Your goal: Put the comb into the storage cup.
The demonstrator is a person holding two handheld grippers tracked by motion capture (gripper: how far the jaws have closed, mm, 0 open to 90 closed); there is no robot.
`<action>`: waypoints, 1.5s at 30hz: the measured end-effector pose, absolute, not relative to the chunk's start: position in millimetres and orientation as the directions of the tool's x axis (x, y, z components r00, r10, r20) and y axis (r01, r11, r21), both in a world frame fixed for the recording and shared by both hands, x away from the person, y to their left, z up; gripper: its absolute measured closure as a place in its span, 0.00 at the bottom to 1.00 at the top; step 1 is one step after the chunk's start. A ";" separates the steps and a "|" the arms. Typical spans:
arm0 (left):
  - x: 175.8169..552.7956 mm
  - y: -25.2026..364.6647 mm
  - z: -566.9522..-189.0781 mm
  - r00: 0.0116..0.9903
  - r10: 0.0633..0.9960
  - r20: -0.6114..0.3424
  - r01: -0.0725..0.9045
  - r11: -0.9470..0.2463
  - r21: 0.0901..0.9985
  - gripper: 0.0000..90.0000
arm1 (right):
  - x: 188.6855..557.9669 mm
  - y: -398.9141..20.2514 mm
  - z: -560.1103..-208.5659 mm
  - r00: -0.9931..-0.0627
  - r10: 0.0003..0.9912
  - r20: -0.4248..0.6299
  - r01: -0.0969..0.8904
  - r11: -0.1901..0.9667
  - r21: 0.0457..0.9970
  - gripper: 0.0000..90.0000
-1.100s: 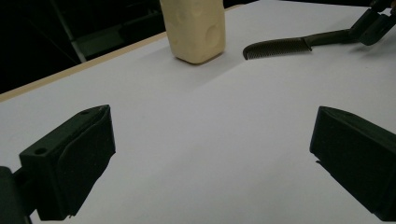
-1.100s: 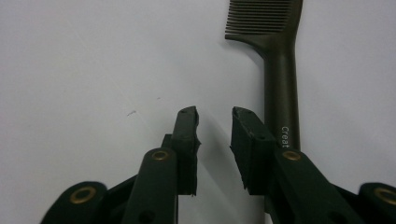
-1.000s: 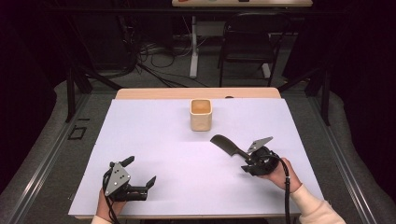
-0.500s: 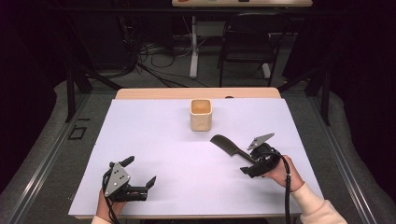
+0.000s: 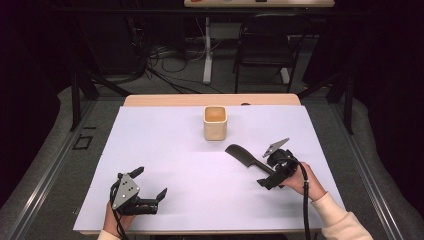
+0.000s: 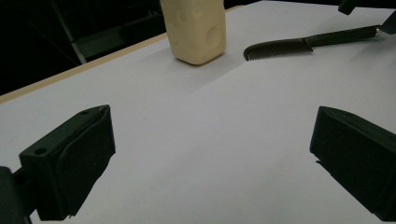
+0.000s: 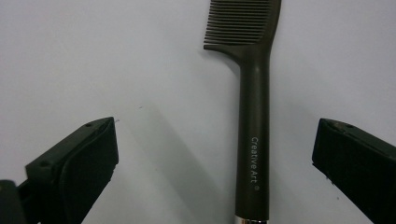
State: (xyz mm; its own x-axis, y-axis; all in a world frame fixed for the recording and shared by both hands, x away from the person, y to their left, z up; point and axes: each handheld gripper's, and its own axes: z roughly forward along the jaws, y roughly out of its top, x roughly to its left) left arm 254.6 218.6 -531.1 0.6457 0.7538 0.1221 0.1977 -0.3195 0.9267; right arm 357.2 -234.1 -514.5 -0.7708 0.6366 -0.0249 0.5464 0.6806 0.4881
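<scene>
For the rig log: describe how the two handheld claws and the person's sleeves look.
Both the left claw and right claw are black, two-jawed, each topped by a grey three-cornered plate with small dark dots. A black cable trails from the right one. The sleeves are cream-coloured.

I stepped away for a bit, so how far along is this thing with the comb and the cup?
Nothing looks finished: the black comb lies flat on the white table cover, and the beige cup stands apart behind it. In hand: the right gripper is open with the comb's handle between its jaws, not clamped. The left gripper is open and idle. Grasping and any move toward the cup remain, if that's intended.
</scene>
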 end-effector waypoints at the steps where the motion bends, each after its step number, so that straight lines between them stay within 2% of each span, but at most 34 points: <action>1: 254.7 218.7 -531.2 0.647 0.753 0.122 0.197 -0.319 0.927 0.00 | 357.7 -233.8 -514.1 -0.769 0.639 -0.021 0.549 0.677 0.490 0.00; 14: 257.8 217.2 -531.6 0.650 0.750 0.124 0.196 -0.323 0.926 0.00 | 374.2 -227.5 -501.6 -0.759 0.650 -0.038 0.540 0.661 0.521 0.00; 28: 259.2 215.8 -531.2 0.653 0.747 0.123 0.193 -0.322 0.927 0.00 | 390.3 -220.3 -506.0 -0.754 0.656 -0.036 0.567 0.677 0.469 0.01; 29: 258.9 215.3 -531.0 0.652 0.748 0.125 0.192 -0.322 0.927 0.00 | 390.5 -220.6 -505.8 -0.753 0.657 -0.040 0.567 0.679 0.466 0.04; 31: 258.9 214.6 -530.9 0.655 0.746 0.124 0.193 -0.323 0.927 0.00 | 390.9 -221.0 -504.5 -0.753 0.656 -0.056 0.564 0.687 0.458 0.16; 33: 258.6 214.6 -531.0 0.652 0.748 0.122 0.195 -0.320 0.927 0.00 | 391.3 -221.4 -503.3 -0.752 0.657 -0.062 0.563 0.688 0.459 0.20; 39: 258.7 215.0 -531.1 0.651 0.749 0.122 0.196 -0.321 0.926 0.00 | 395.3 -216.5 -505.2 -0.758 0.648 -0.075 0.574 0.717 0.396 0.46; 45: 258.9 215.0 -531.0 0.652 0.748 0.123 0.195 -0.323 0.926 0.00 | 403.1 -204.5 -506.3 -0.772 0.629 -0.094 0.570 0.749 0.338 0.59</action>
State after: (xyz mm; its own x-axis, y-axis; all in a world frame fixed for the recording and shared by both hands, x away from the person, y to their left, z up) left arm 258.9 215.0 -531.0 0.6524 0.7479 0.1231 0.1953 -0.3228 0.9261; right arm 403.1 -204.5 -506.3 -0.7719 0.6288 -0.0938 0.5695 0.7494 0.3377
